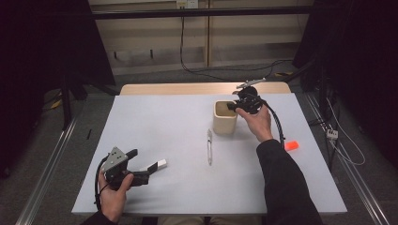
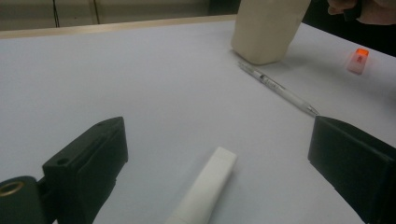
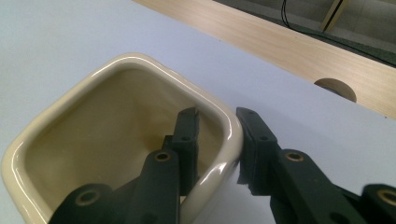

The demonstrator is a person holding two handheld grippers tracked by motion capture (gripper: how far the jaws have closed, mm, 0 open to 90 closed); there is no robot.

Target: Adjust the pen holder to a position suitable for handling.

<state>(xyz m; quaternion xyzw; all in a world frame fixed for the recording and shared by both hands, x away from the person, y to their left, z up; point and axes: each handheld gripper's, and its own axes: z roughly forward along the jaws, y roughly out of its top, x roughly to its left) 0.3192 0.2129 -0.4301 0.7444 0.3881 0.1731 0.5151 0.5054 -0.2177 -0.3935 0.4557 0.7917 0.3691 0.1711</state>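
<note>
Cup (image 1: 225, 118): stands upright on the far right part of the table (image 1: 155, 122). The right gripper (image 1: 233, 105) straddles its right wall, one jaw inside the cup, the other outside, pressed on the rim (image 3: 229, 140). The left gripper (image 1: 148, 167) rests at the near left, jaws wide apart, with a white stick (image 2: 205, 186) lying between them untouched. A pen (image 1: 209, 146) lies just near of the cup. An orange block (image 1: 291, 145) sits to the right.
</note>
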